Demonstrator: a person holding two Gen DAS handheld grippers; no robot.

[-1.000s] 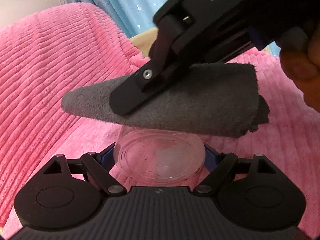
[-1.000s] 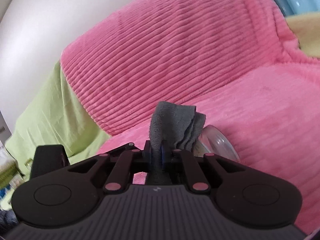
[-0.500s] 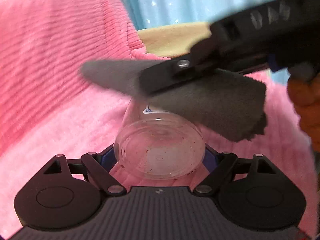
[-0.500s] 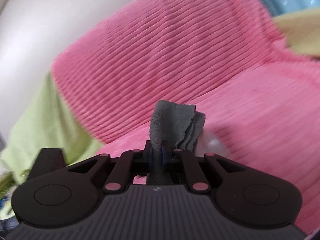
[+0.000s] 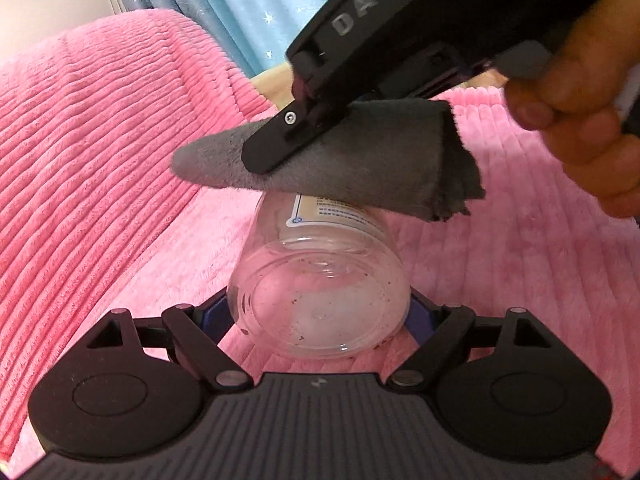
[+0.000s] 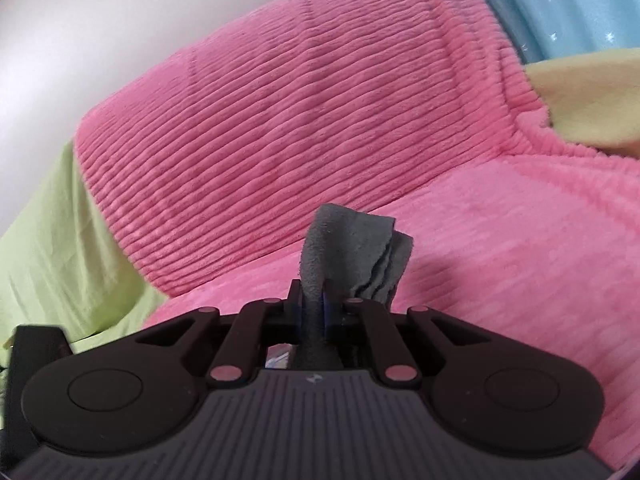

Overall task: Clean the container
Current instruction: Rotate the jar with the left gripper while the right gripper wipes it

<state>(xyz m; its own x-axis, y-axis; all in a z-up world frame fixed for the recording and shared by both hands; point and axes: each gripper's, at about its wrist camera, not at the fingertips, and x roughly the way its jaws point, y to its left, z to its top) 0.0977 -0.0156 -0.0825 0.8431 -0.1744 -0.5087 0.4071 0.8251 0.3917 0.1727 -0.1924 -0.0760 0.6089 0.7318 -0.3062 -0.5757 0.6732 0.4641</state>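
cloth (image 5: 352, 156) swung back over jar (image 5: 320, 300), pink ribbed blanket (image 6: 320, 100), starry blue curtain (image 5: 256, 0)

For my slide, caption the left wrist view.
Left gripper holds a speckled clear jar while a clamped grey cloth lies over its top.

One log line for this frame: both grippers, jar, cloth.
left gripper: shut on clear jar | right gripper: shut on grey cloth | cloth: over jar's far end | specks inside jar
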